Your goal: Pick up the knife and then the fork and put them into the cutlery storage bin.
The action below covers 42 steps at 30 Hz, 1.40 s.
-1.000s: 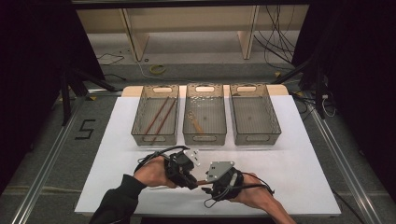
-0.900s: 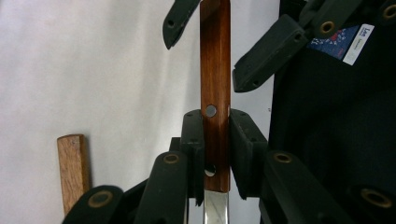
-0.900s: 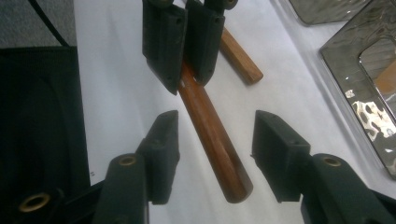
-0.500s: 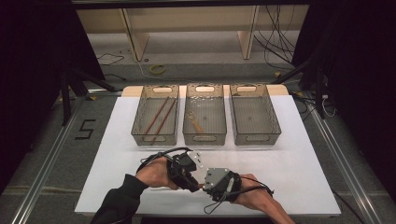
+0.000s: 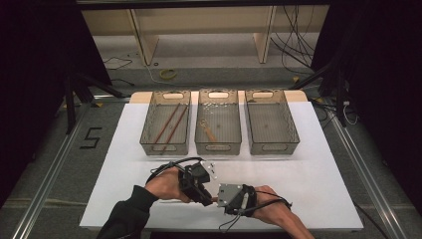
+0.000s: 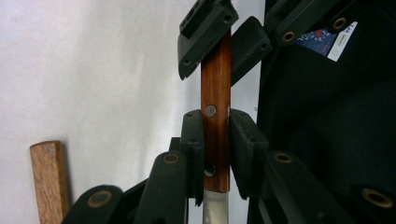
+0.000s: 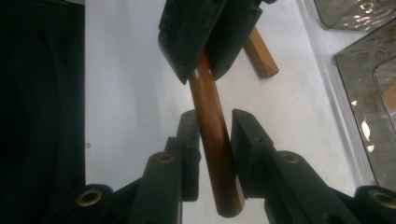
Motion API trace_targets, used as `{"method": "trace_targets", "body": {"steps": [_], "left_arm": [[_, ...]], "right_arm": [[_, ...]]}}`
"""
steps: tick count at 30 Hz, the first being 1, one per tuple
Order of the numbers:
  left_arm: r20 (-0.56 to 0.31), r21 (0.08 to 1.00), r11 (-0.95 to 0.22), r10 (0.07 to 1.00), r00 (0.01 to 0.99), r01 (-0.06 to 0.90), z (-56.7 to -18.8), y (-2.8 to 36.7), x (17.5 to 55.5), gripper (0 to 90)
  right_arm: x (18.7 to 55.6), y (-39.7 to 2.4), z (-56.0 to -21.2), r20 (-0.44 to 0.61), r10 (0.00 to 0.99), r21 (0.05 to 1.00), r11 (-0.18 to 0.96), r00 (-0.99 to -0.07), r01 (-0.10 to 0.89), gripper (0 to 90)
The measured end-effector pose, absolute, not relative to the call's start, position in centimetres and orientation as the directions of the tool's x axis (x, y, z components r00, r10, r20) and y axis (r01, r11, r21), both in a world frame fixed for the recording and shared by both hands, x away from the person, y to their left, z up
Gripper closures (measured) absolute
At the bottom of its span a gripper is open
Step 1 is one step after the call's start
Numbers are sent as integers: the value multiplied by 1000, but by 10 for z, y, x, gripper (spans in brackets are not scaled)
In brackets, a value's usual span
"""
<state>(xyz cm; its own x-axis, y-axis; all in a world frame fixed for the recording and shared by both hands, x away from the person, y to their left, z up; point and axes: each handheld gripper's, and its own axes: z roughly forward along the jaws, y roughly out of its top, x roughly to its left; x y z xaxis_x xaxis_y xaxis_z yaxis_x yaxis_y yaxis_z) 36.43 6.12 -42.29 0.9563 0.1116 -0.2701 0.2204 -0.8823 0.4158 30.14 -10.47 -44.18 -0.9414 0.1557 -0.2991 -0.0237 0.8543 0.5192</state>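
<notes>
I've got both grippers nose to nose at the near edge of the white table (image 5: 318,169), w/ one wooden handle (image 6: 215,116) spanning them. Left gripper (image 6: 216,156) is clamped on it – pads tight on both sides of the red-brown wood, a rivet just past the fingertips, a bit of metal blade showing below the pads near the cam. Right gripper (image 7: 214,140) sits around the handle's rounded butt end; its left pad touches the wood, a thin gap shows at the right pad, so I can't tell if it's truly gripping. From the right gripper view, the left gripper's jaws bite the same handle just beyond my fingertips.

Nearby: a second wooden piece (image 7: 261,53) lies flat on the table behind the left gripper's jaws, apart from the handle. Three clear bins (image 5: 271,122) stand in a row farther out – left one holds two reddish sticks (image 5: 169,124), the middle a small wooden item (image 5: 208,130). Nothing btwn pads and bins.
</notes>
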Motion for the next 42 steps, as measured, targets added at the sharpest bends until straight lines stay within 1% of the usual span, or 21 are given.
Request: {"method": "trace_targets", "body": {"steps": [5,12,13,14,16,17,18,20,21,22,23,26,28,30,33,37,42], "left_arm": [[-276,425,-877,111,955,224,-422,62,365,743],[-279,426,-874,118,953,233,-424,60,364,725],[-271,427,-873,124,955,234,-423,61,364,706],[-270,428,-871,130,954,240,-423,61,365,666],[-260,441,-866,128,957,235,-420,63,365,635],[-248,451,-858,142,958,244,-419,64,366,591],[-244,459,-850,159,957,258,-418,65,366,526],[-237,473,-841,165,957,262,-415,68,367,501],[-224,489,-829,181,958,271,-413,70,367,475],[-203,503,-818,202,958,279,-411,71,369,408],[-195,517,-804,222,955,293,-409,73,370,365],[-169,580,-757,250,953,301,-403,81,372,309],[-156,591,-744,273,949,311,-399,86,374,304],[-141,612,-722,302,943,323,-396,91,376,270],[-129,635,-696,332,934,335,-393,98,377,256],[-114,667,-662,362,925,341,-389,106,378,250],[-88,705,-624,395,914,337,-387,114,377,242]], "right_arm": [[299,-105,-443,-307,111,505,861,-945,-63,807],[298,-106,-442,-298,90,495,866,-950,-74,815],[299,-106,-441,-293,90,496,866,-952,-71,815],[299,-107,-441,-287,93,498,865,-953,-65,816],[300,-108,-440,-277,97,509,859,-956,-60,816],[300,-108,-439,-271,98,515,855,-957,-58,816],[300,-109,-439,-271,97,514,856,-958,-58,816],[300,-110,-440,-274,105,504,862,-956,-50,816],[301,-110,-440,-273,106,506,861,-956,-49,816],[302,-111,-441,-271,106,506,861,-957,-48,816],[302,-112,-441,-269,111,508,860,-957,-43,816],[305,-114,-442,-266,122,501,865,-956,-30,816],[307,-117,-443,-262,139,501,865,-955,-12,816],[311,-121,-444,-263,155,502,865,-952,2,816],[315,-128,-445,-259,185,509,860,-948,29,816],[323,-139,-444,-269,220,505,861,-938,56,816],[331,-152,-440,-257,296,532,838,-920,121,816]]}}
